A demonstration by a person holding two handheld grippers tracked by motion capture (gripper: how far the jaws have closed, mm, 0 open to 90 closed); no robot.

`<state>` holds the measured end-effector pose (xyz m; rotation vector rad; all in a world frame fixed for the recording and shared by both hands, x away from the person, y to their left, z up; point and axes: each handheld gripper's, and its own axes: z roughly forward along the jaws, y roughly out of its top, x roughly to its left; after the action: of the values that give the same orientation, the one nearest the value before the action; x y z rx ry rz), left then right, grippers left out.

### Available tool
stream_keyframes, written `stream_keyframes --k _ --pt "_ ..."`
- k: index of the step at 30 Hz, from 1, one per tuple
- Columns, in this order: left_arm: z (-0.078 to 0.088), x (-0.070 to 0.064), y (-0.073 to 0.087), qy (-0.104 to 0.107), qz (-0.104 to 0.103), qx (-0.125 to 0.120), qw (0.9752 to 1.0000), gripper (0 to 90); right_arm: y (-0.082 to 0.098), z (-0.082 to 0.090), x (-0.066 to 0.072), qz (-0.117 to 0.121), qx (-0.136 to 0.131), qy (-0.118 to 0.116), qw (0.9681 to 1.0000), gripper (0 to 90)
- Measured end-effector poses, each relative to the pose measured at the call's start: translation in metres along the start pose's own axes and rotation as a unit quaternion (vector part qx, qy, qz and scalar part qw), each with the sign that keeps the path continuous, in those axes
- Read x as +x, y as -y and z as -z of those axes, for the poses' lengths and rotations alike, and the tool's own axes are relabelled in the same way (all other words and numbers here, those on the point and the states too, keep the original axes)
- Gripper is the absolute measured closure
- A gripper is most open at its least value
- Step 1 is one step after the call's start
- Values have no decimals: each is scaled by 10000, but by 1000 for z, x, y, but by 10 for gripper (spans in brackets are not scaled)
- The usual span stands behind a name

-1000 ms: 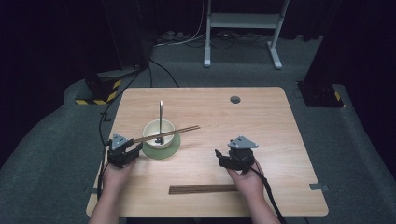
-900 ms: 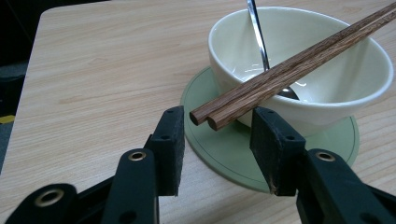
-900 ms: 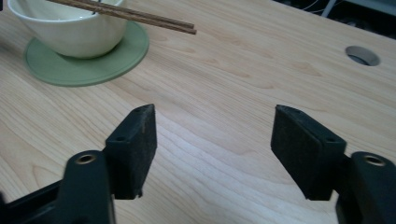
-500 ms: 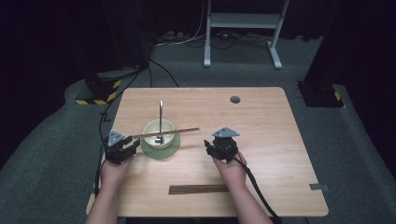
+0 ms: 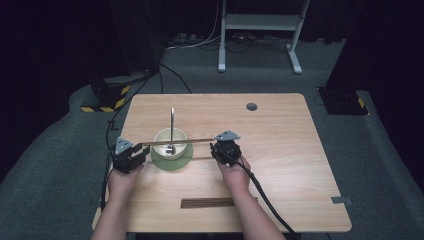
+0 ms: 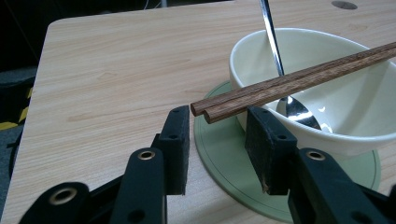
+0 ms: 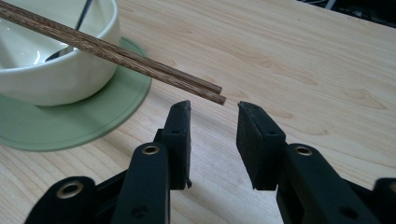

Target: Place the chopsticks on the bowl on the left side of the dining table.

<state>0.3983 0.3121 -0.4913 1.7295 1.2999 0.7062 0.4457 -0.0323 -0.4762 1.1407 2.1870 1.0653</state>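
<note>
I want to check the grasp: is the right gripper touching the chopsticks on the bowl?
Apart. In the right gripper view, the chopsticks' tips end above and just beyond the right gripper, whose open pads press on nothing.

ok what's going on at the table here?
A person holds a gripper in each hand, one at either end of a pair of chopsticks lying across a white bowl on a green saucer. A spoon stands in the bowl. The left gripper and right gripper have just been closing, but both are open, with the stick ends just above the jaws, not gripped. More chopsticks lie near the front edge.
</note>
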Motion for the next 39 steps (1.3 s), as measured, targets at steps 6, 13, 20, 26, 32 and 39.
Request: stream_keyframes --k 6,13,20,26,32,39 --pt "-1 -1 0 11 12 -73 10000 614 0 -3 3 -19 -85 44 10000 674" --pt "-3 0 0 -25 38 -95 9999 615 -1 -6 3 -60 -100 59 9999 701" --pt "-4 1 0 -30 60 -73 10000 628 -1 -6 8 -14 -166 59 9998 722" --pt "-3 3 0 -32 86 -81 9999 629 -1 -5 11 20 -202 88 9998 722" --pt "-2 4 1 -29 97 -73 9999 630 0 -4 14 43 -216 114 9997 720" --pt "-2 4 1 -37 117 -102 9999 621 1 -3 16 47 -226 163 9996 649"
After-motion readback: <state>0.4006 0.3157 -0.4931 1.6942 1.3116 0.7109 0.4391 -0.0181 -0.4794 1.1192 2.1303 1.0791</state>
